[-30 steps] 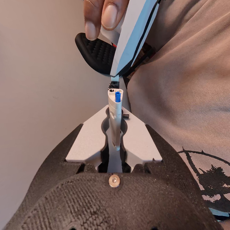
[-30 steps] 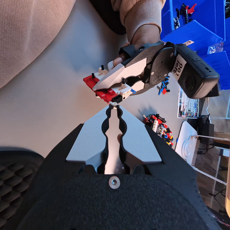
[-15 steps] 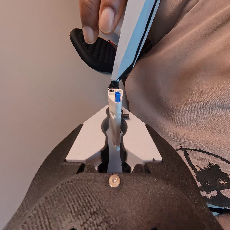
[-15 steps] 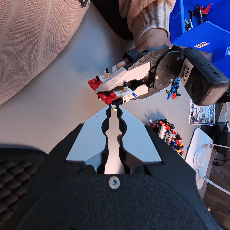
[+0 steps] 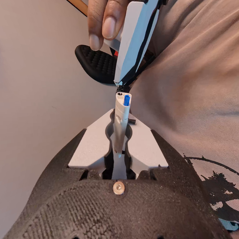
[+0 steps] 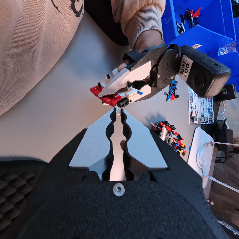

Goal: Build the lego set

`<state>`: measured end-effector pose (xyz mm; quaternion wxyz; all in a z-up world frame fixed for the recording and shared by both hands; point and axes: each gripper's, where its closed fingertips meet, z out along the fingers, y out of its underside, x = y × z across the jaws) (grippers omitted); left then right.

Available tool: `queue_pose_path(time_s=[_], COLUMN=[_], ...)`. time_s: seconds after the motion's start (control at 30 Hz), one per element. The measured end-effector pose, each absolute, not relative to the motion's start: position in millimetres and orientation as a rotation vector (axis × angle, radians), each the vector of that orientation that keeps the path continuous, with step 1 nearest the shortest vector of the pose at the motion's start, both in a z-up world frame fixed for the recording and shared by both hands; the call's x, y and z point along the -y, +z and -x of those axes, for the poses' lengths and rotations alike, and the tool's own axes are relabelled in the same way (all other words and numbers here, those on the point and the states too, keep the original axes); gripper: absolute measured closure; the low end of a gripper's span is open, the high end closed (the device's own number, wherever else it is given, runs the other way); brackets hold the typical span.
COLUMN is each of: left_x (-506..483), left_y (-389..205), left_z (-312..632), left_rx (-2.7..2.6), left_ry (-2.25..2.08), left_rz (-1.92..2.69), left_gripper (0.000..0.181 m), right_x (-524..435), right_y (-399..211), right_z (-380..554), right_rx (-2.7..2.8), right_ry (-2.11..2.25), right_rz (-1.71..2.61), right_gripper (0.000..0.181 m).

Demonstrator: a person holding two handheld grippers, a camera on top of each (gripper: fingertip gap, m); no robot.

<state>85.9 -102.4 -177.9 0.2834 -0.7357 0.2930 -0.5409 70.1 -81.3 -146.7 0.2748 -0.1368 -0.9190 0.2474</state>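
My left gripper (image 5: 121, 112) is shut on a red and white lego assembly (image 5: 121, 116), seen edge-on, with a blue pin (image 5: 126, 100) at its far end. In the right wrist view the left gripper (image 6: 103, 95) clamps the flat assembly (image 6: 95, 90) above the table. A black brick (image 6: 123, 103) with two holes sits at its near corner. My right gripper (image 6: 118, 109) is shut on a small light grey piece (image 6: 118, 111) with a ring end, held against the underside by the black brick. In the left wrist view the right gripper (image 5: 118, 82) comes down onto the black brick (image 5: 122, 88).
A partly built red, black and white model (image 6: 169, 137) lies on the grey table (image 6: 64, 103). Loose blue and red pieces (image 6: 171, 91), an instruction sheet (image 6: 200, 109), blue bins (image 6: 206, 32) and a white stand (image 6: 199, 148) are to the right. The person's torso (image 5: 187, 90) is close by.
The right gripper's tip has closed the small gap to the black brick. The assembly has turned a little, so the black brick's two holes face the right wrist camera.
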Motion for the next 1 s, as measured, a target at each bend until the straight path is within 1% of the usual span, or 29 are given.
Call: queue_pose_path(time_s=[0.2, 0.37, 0.87, 1.0], left_x=[92, 87, 82, 80], left_y=[-189, -191, -200, -198], left_z=[-85, -79, -73, -71], left_rx=[-0.695, -0.649, -0.710, -0.700], left_ry=[-1.383, -1.340, -1.126, -1.118], left_rz=[2.082, 2.097, 2.152, 2.146], left_gripper=[0.174, 0.174, 0.175, 0.176], right_x=[69, 63, 67, 67], right_y=[-157, -161, -166, -165], right_z=[-68, -62, -61, -60], right_rx=[2.565, 2.550, 2.593, 2.585], right_ry=[0.357, 0.243, 0.231, 0.321], right_rz=[0.277, 0.240, 0.185, 0.277], right_gripper=[0.177, 0.177, 0.177, 0.177])
